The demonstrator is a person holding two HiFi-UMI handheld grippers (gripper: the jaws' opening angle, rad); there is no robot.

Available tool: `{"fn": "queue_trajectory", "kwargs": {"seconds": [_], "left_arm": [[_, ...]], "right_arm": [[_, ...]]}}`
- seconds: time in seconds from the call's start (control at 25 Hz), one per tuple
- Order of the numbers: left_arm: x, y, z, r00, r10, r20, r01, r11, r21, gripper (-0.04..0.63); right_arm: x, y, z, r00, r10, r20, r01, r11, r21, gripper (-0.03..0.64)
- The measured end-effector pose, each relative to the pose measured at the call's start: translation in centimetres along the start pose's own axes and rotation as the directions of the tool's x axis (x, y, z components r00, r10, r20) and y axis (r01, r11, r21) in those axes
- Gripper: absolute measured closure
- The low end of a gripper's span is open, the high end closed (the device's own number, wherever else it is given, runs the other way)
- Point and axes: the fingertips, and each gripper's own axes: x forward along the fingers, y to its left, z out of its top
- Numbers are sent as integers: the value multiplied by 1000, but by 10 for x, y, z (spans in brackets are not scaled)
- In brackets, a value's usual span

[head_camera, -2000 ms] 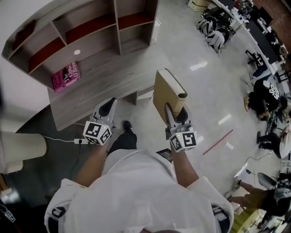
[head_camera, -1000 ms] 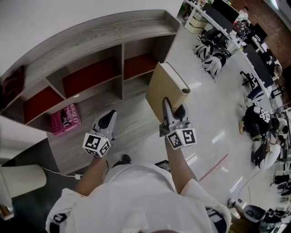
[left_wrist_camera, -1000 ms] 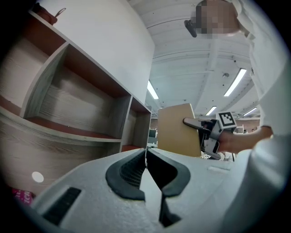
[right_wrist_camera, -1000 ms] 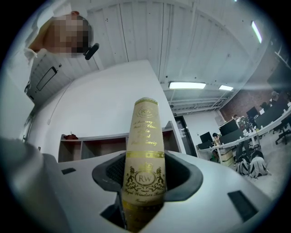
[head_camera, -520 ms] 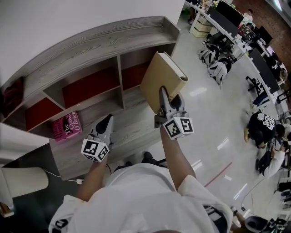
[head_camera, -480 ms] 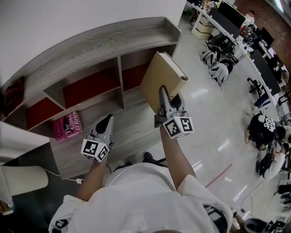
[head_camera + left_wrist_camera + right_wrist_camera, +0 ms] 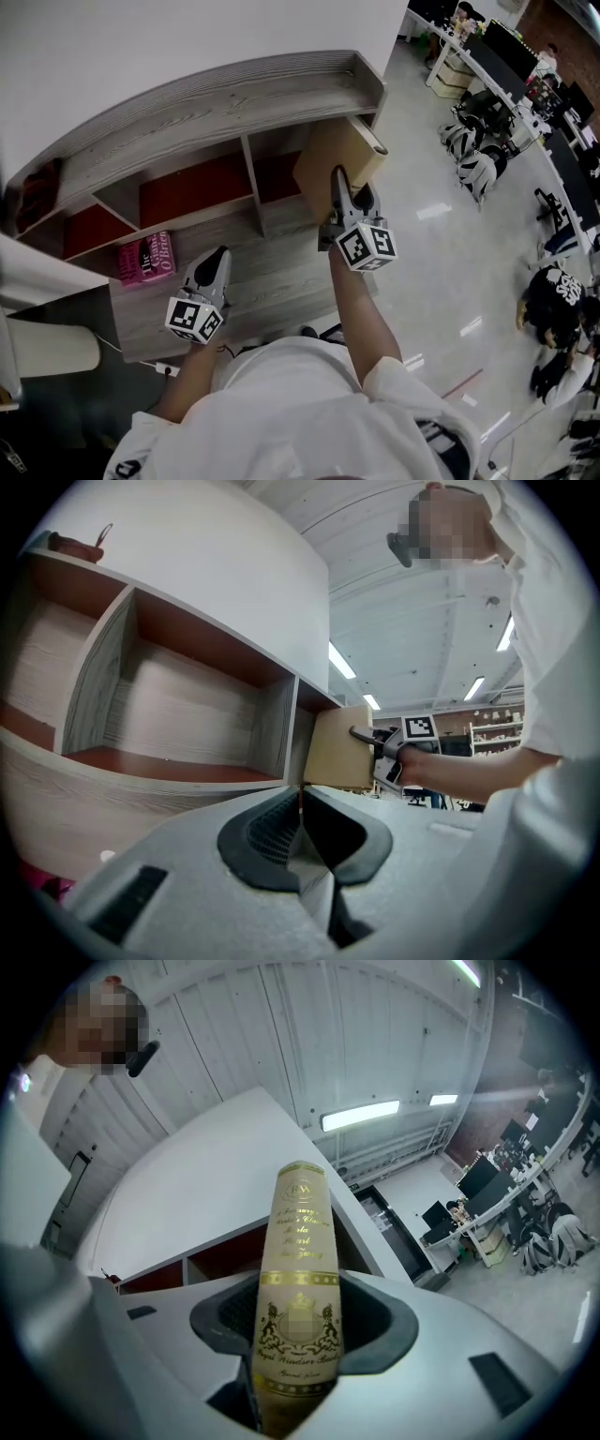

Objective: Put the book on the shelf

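A tan hardcover book [image 7: 336,164] with a gold-lettered spine [image 7: 298,1279] stands upright, clamped in my right gripper [image 7: 343,199]. Its top edge is at the mouth of the right-hand red-backed compartment [image 7: 279,173] of the grey wooden shelf [image 7: 216,103]. From the left gripper view the book [image 7: 339,749] shows beside the compartment divider. My left gripper [image 7: 214,272] hangs shut and empty over the lower ledge, left of the book.
A pink book [image 7: 146,259] lies flat on the lower ledge [image 7: 272,272] at the left. Two more red-backed compartments [image 7: 192,187] sit to the left. A dark object [image 7: 33,187] rests on the shelf top. Chairs, helmets and seated people fill the floor at right.
My right gripper has carried the book up and forward, from above the floor to the mouth of the right compartment. The left gripper stayed low by the ledge.
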Motion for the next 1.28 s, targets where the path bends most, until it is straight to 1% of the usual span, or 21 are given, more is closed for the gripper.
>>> {"fn": "queue_trajectory", "kwargs": {"seconds": [0.24,0.48,1.04,1.28], "left_arm": [[-5,4,-6,999,49,-19,-49,999,-3,571],[-10,1,-4,997,75,-31,-75,997,12,571],[-22,7,-10,993,109,-49,-109,994,-1,571],[-26,7,-12,993,110,-50,-111,994,-3,571]], "right_arm": [[24,-14,-11,1000,15,-14,-15,1000,8,403],[37,-22,-16,1000,11,-10,-11,1000,-4,403],[54,-30,-38,1000,-29,-6,28,992,-125,403],[56,-31,-50,999,-48,-14,46,990,-137,403]]}}
